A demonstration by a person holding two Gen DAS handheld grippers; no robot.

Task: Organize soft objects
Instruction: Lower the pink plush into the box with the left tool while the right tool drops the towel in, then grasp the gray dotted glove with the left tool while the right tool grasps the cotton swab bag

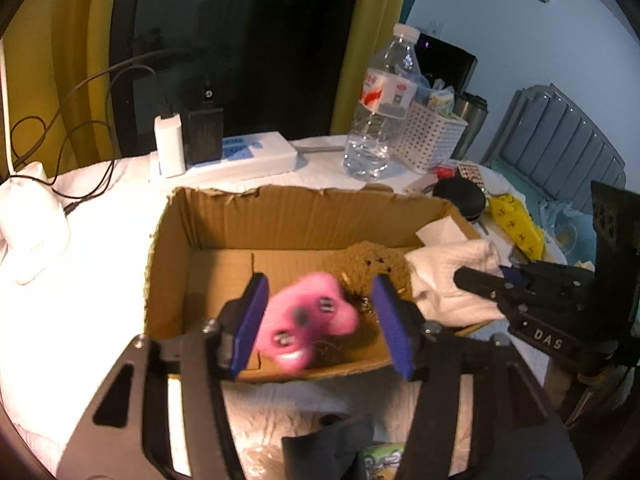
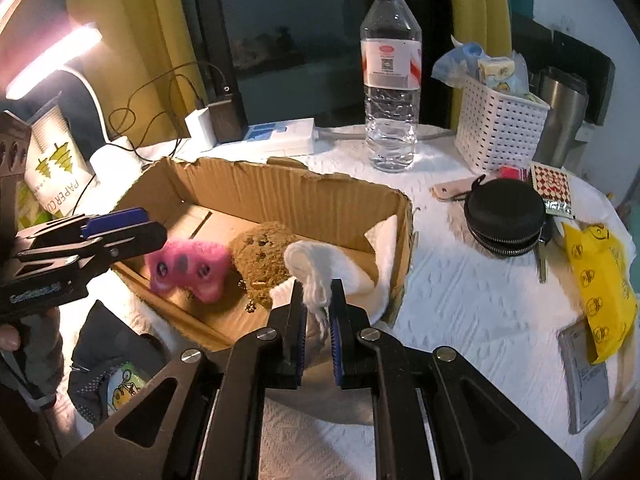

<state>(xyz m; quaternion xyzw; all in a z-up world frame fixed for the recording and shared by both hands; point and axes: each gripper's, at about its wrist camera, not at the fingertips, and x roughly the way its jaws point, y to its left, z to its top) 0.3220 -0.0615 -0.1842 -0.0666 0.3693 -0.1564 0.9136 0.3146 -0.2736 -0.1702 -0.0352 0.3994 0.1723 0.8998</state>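
A pink plush toy point(image 1: 306, 320) is blurred inside the open cardboard box point(image 1: 224, 216), between the spread blue pads of my left gripper point(image 1: 320, 320), which is open and not touching it. The toy also shows in the right wrist view point(image 2: 186, 268), beside a brown plush point(image 2: 262, 258). My right gripper point(image 2: 318, 320) is shut on a white cloth point(image 2: 316, 276) at the box's near right corner point(image 2: 404, 240). In the left wrist view the right gripper point(image 1: 500, 280) lies on the white cloth point(image 1: 452, 280).
On the white-covered table stand a water bottle point(image 2: 392, 80), a white basket point(image 2: 500, 128), a power strip point(image 2: 280, 136), a black round case point(image 2: 506, 216) and a yellow bag point(image 2: 600, 280). A dark cloth with a packet point(image 2: 112, 368) lies by the box's near side.
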